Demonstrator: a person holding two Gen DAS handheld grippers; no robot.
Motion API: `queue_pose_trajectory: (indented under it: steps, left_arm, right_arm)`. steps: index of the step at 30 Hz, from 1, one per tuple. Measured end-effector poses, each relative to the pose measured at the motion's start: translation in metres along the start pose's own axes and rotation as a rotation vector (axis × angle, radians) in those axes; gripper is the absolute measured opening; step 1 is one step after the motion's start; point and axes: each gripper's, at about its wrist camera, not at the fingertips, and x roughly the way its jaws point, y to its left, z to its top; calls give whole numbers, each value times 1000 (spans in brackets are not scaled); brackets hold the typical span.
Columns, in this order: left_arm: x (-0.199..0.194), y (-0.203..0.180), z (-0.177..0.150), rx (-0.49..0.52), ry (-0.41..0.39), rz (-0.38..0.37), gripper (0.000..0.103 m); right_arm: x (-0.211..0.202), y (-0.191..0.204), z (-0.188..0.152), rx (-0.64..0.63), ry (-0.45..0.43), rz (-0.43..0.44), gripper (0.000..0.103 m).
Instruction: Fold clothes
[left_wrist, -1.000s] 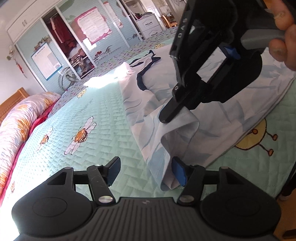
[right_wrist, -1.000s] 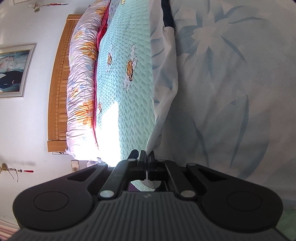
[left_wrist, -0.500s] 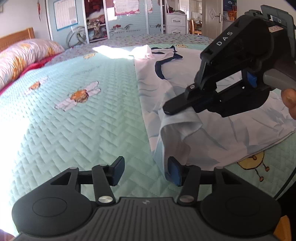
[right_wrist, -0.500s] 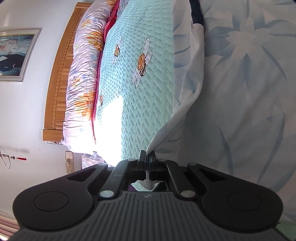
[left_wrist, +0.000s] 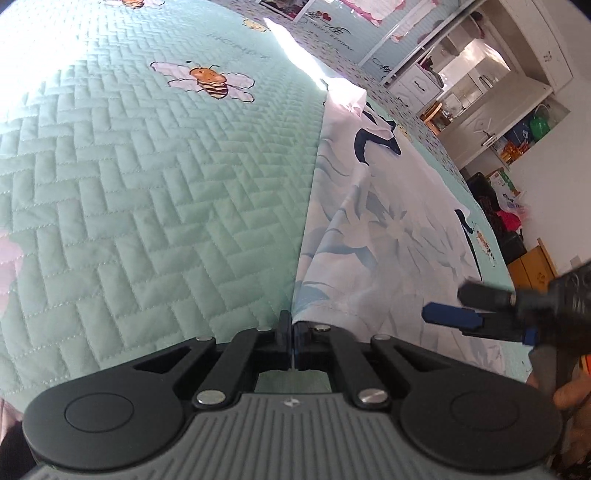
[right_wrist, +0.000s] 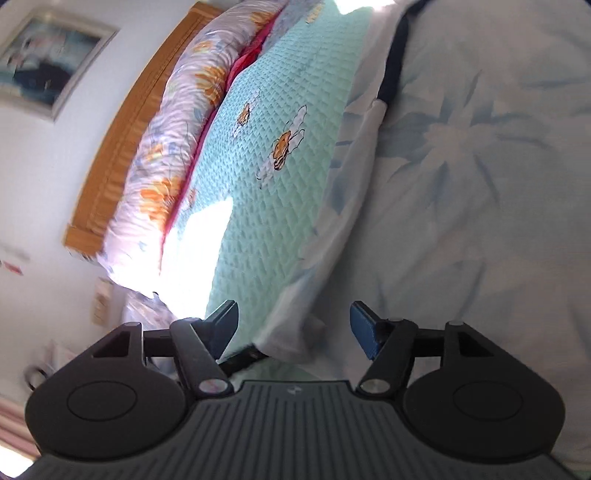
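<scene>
A pale blue floral garment with dark navy trim lies spread on the bed. In the left wrist view my left gripper is shut on the garment's near hem corner, the cloth rising out from between the closed fingers. My right gripper shows at the right of that view, blue pads apart, over the garment. In the right wrist view my right gripper is open, and the garment edge hangs loosely between the fingers, untouched by either pad.
A mint green quilted bedspread with bee prints covers the bed. A floral rolled duvet lies along the wooden headboard. Cabinets and a doorway stand beyond the bed's far side. A person's hand holds the right gripper.
My left gripper has gone from open to shut on the garment's hem corner. My right gripper has opened, released the cloth edge and moved off to the right.
</scene>
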Motion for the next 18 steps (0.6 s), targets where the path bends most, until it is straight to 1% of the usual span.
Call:
queue_pose_trajectory:
  steps: [2, 3, 4, 5, 7, 10, 11, 13, 15, 18]
  left_arm:
    - [-2, 1, 1, -8, 10, 3, 0]
    - [-1, -1, 2, -2, 13, 10, 0]
    - [0, -2, 2, 4, 16, 16, 0]
    - [0, -3, 2, 10, 19, 22, 0]
    - [-1, -2, 2, 6, 21, 28, 0]
    - [-2, 0, 1, -1, 23, 35, 0]
    - [-3, 1, 0, -3, 24, 38, 0]
    - [-4, 2, 0, -8, 25, 43, 0]
    - [-5, 3, -1, -12, 27, 48, 1]
    - [-7, 5, -2, -19, 30, 56, 2]
  right_arm:
    - [-7, 25, -30, -320, 34, -123, 67]
    - [-6, 37, -46, -459, 59, -164, 67]
    - [-3, 47, -62, -574, 86, -186, 66]
    - [0, 55, -76, -669, 108, -196, 66]
    - [5, 65, -94, -782, 115, -219, 64]
    - [15, 73, -99, -867, 94, -271, 64]
    - [17, 74, -98, -878, 92, -271, 64]
    - [17, 73, -95, -873, 115, -242, 64]
    - [15, 69, -91, -837, 130, -215, 65]
    - [6, 61, -81, -724, 120, -160, 65]
